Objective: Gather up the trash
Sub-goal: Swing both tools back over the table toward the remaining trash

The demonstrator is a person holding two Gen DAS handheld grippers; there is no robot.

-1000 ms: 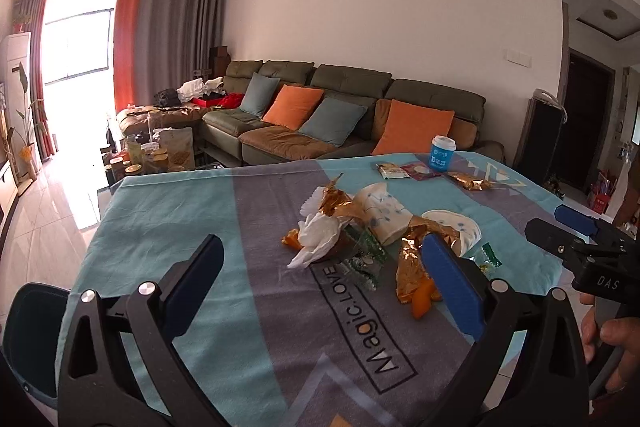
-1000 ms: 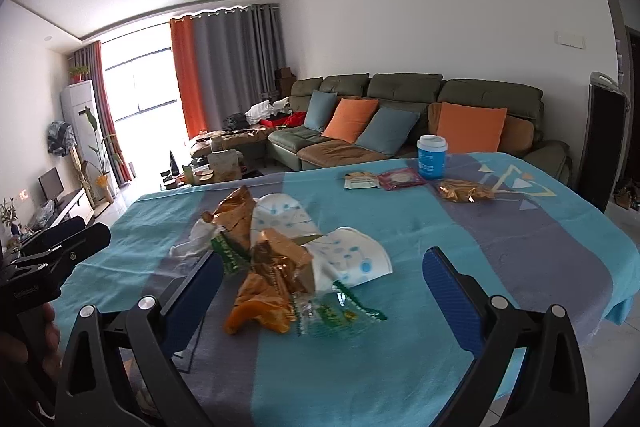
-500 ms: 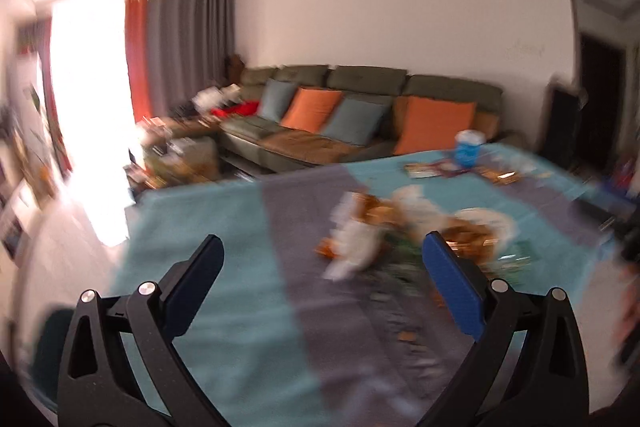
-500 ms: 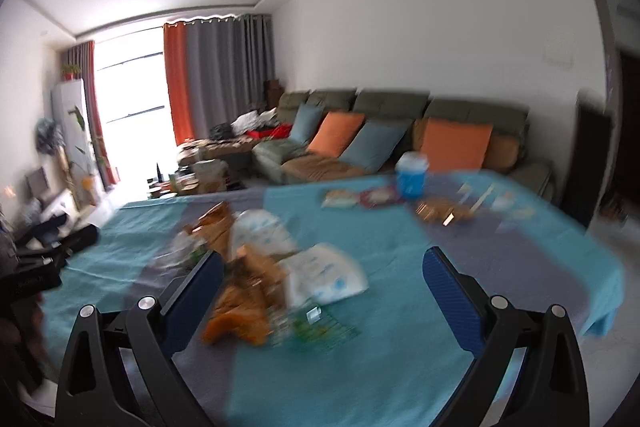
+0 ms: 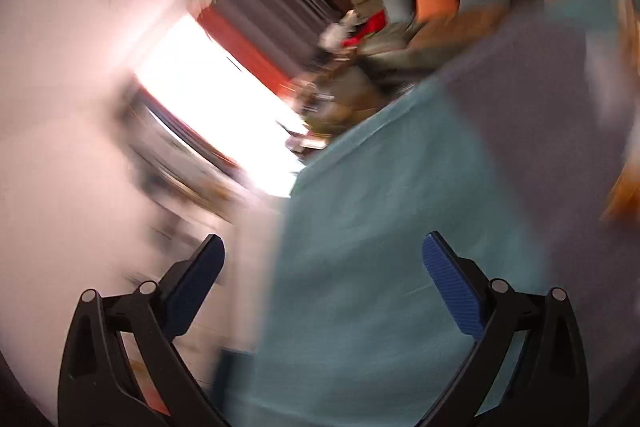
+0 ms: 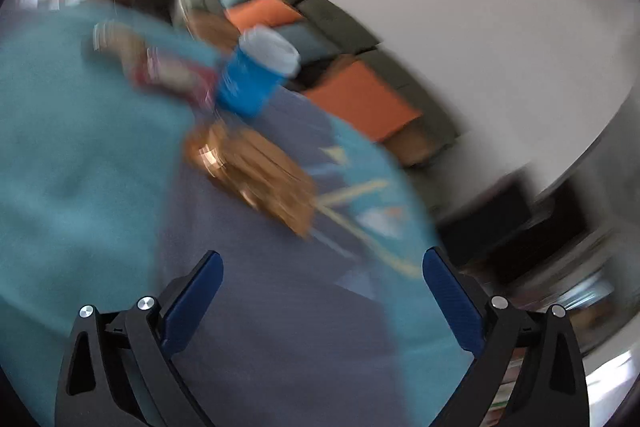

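1. Nothing collected yet: left gripper (image 5: 322, 267) spread wide and empty, right gripper (image 6: 322, 281) likewise spread wide with nothing between its fingers.
2. Probably a reach or repositioning step, judging from heavy motion blur and strongly tilted views on both sides.
3. Ahead of the right gripper and slightly to its left: a crumpled gold wrapper (image 6: 256, 175) on the teal-and-grey tablecloth (image 6: 80, 187); beyond that, a blue cup (image 6: 256, 75) with a pale lid, and a red packet (image 6: 176, 75) further left. Too blurred for finer detail.
4. From the left gripper: mostly bare tablecloth ahead, only an orange smear at the far right edge, possibly trash; cannot tell.
5. Next: steadying, levelling, then straddling the gold wrapper before closing.
6. Against a second ago: both views then level and sharp, the central wrapper pile right in front of both grippers; now rolled over, right one nearer the far wrapper and cup.
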